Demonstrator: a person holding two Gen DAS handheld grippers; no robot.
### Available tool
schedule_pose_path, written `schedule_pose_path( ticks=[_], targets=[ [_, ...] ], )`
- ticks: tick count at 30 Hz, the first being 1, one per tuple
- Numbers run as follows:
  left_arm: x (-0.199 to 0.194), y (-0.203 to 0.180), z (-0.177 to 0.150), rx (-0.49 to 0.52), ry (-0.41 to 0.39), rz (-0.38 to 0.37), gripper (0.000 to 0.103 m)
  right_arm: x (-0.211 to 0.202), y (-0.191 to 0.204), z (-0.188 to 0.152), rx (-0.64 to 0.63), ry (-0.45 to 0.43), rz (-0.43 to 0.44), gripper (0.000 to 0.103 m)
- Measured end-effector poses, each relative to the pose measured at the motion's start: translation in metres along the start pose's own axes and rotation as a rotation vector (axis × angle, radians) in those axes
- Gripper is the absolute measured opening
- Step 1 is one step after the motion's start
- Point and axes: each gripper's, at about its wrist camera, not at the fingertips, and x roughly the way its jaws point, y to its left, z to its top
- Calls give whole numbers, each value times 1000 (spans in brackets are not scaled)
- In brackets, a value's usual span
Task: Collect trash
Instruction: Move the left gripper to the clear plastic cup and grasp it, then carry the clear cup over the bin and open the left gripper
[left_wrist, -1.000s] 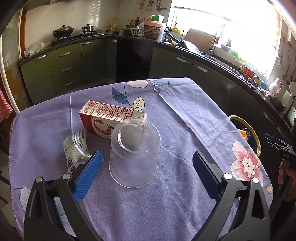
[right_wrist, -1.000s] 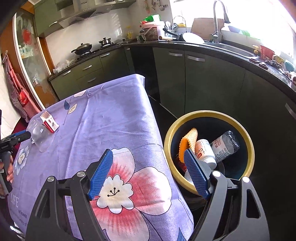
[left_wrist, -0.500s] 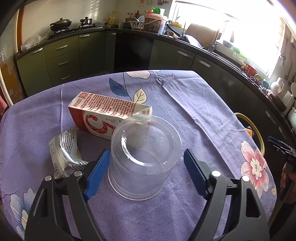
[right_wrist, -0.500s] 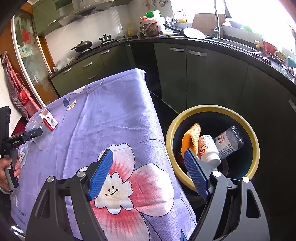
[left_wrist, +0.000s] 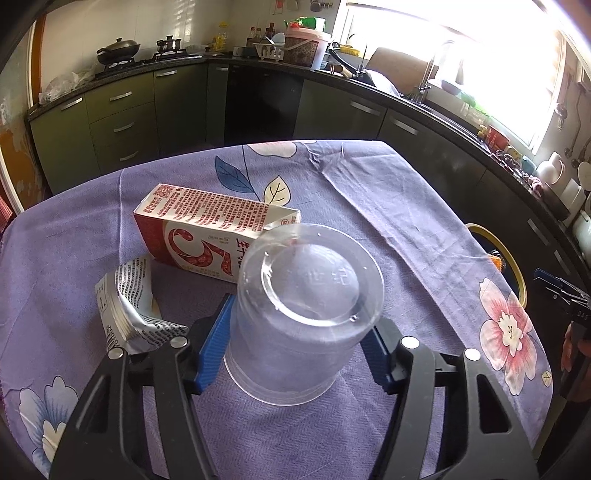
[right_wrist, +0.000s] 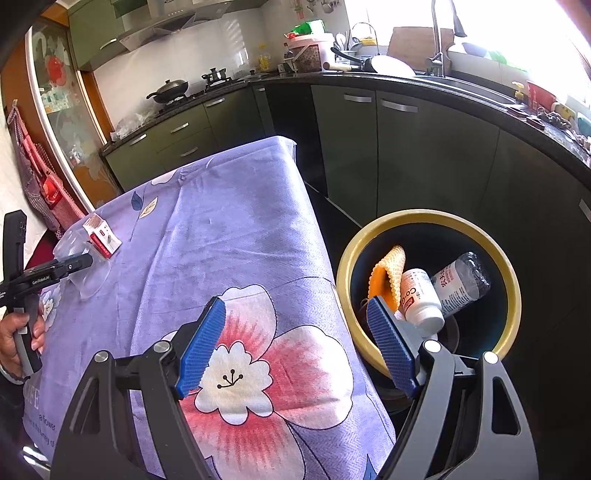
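Since earlier frame our left tool (left_wrist: 295, 345) has advanced, jaws closing onto clear upturned cup (left_wrist: 304, 314), ridged, see-through, pads touching its sides; right tool (right_wrist: 295, 347) open, empty.

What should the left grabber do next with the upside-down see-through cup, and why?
Probably finish squeezing, then lift. The left gripper has just been closing, with the upturned clear cup between its blue pads, which look right against its sides. The cup rests on the tablecloth.
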Motion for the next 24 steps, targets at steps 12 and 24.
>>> schedule_pose_path(
  ticks=[12,24],
  targets=[
    [-44,-39,-1,77,-55,-50,61,-8,1,-1,-5,-10,12,78],
    [-32,-161,23,221,-20,-287,61,-60,-66,-10,37,-58,-116,78]
  ],
)
